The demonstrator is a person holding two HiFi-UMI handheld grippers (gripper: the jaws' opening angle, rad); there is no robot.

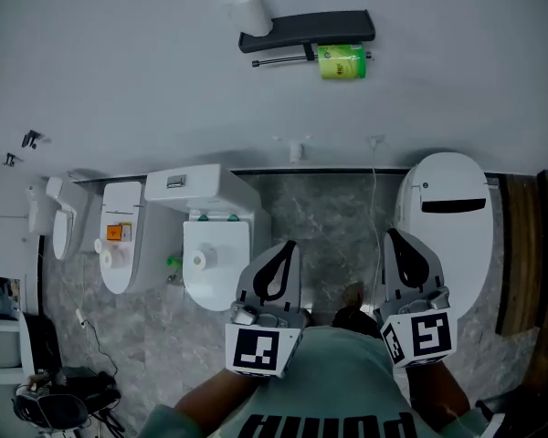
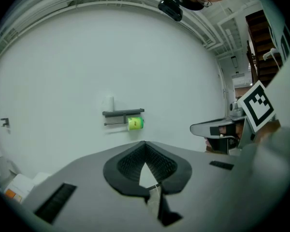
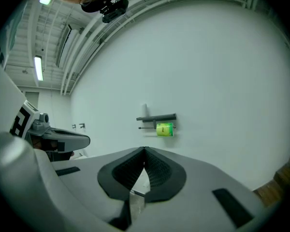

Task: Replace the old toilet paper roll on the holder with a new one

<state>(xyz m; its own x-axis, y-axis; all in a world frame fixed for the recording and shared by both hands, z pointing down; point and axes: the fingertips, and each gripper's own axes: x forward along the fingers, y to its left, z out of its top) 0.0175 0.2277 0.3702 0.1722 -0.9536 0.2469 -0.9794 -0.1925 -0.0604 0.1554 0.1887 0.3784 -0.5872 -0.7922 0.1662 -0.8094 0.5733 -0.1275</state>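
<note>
High on the white wall hangs a dark holder [image 1: 306, 30] [image 2: 123, 113] [image 3: 156, 117]. A green-wrapped roll [image 1: 341, 62] [image 2: 135, 123] [image 3: 165, 129] sits on its bar, and a white roll [image 1: 251, 12] [image 2: 109, 103] [image 3: 144, 108] stands on its shelf at the left end. My left gripper [image 1: 279, 249] [image 2: 145, 144] and right gripper [image 1: 397, 240] [image 3: 144, 149] are held side by side close to my body and point at the wall, well short of the holder. Both are shut with nothing between their pads.
A white toilet [image 1: 210, 235] and more white fixtures [image 1: 119, 245] stand along the wall at the left. A rounded white unit [image 1: 447, 217] stands at the right, with a wooden panel [image 1: 530, 245] beyond it. Grey stone floor [image 1: 329, 226] lies ahead; a cable [image 1: 91, 336] trails at lower left.
</note>
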